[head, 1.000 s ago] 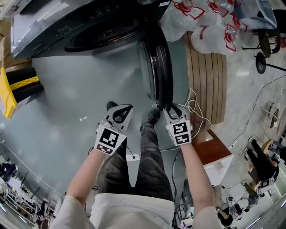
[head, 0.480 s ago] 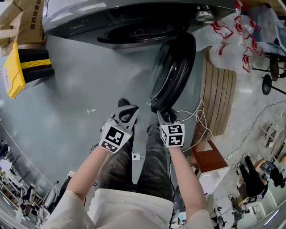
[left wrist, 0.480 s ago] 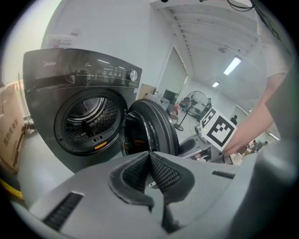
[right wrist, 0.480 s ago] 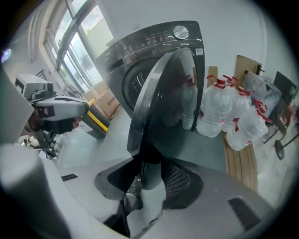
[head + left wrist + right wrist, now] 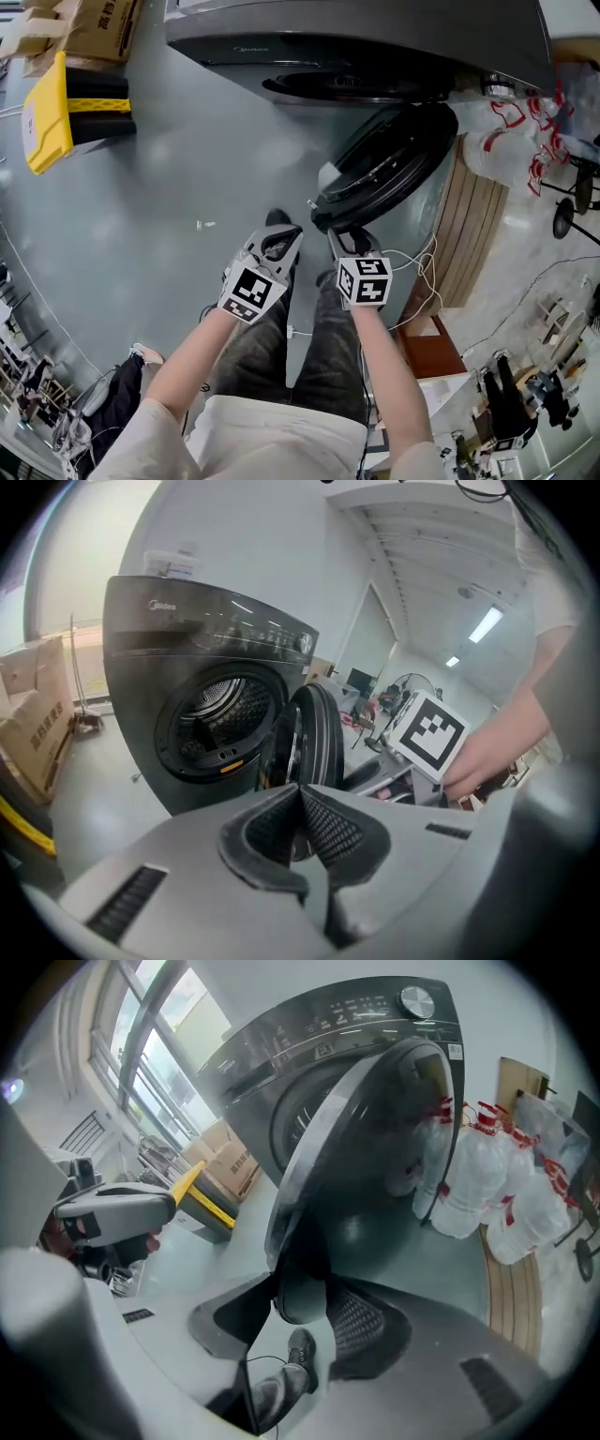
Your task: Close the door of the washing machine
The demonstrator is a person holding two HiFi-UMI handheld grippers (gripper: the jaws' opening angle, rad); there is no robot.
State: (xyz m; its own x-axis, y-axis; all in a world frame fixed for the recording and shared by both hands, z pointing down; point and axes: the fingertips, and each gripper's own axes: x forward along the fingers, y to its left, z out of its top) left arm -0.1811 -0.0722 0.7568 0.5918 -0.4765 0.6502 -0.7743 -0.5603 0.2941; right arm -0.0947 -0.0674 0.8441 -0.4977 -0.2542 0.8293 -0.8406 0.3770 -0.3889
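Roughly halfway: the door [image 5: 389, 164] stands partly swung toward the washing machine [image 5: 356, 37], and the drum opening is not yet covered. Your right gripper [image 5: 342, 234] fingers have just been opening and now stand wide, with the door's edge between them, unpinched. Your left gripper [image 5: 279, 242] fingers are pressed together, empty. You've yet to push the door home until it latches.

Cardboard box [image 5: 103, 23], water bottles [image 5: 478, 1185]
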